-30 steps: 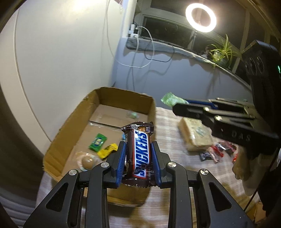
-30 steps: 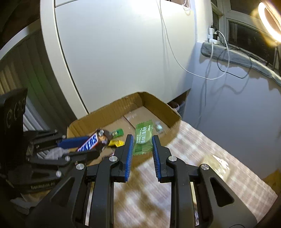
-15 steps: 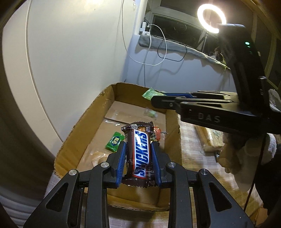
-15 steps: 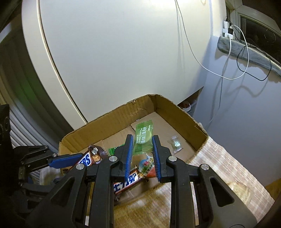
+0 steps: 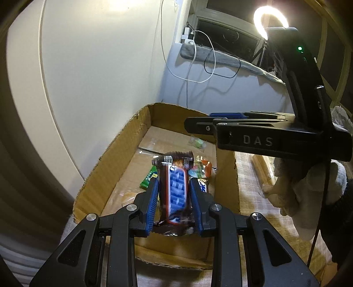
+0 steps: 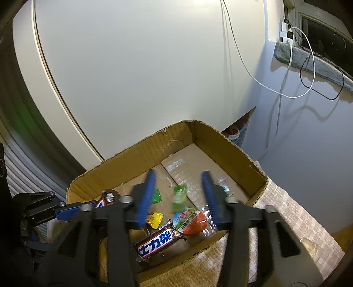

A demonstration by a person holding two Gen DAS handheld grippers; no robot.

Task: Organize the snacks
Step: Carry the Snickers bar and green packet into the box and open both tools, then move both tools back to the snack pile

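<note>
We saw the Snickers bar [image 5: 175,194] standing lengthwise between the blue pads of the left gripper [image 5: 174,196], above the near wall of the cardboard box [image 5: 114,159]. The bar was smeared by motion and a sliver of gap showed along each pad, so we could not tell whether the claw was gripping it or had just let go.

The right gripper [image 6: 178,194] hung over the box with its jaws spread wide. Between them was a small green packet [image 6: 179,197], blurred, touching neither pad, somewhere above the box floor; whether it was in the air or lying flat we could not say.

On the floor of the box lay a second chocolate bar [image 6: 157,241] with Chinese lettering, close to the near wall. Just beside its end sat a round-topped snack with a red and green label [image 6: 189,221]. A yellow candy [image 6: 154,219] lay next to the bar's other side, a green wrapper [image 6: 156,195] farther in, and a small clear-wrapped sweet [image 6: 222,186] near the right wall.

The box rested on a checked tablecloth [image 6: 284,212]. In the left view, a wrapped pale bar [image 5: 263,171] lay on the cloth outside the box, beneath the right gripper's body. A ring light [image 5: 270,19] glowed near the window, and white and black cables [image 6: 293,72] hung from the sill.
</note>
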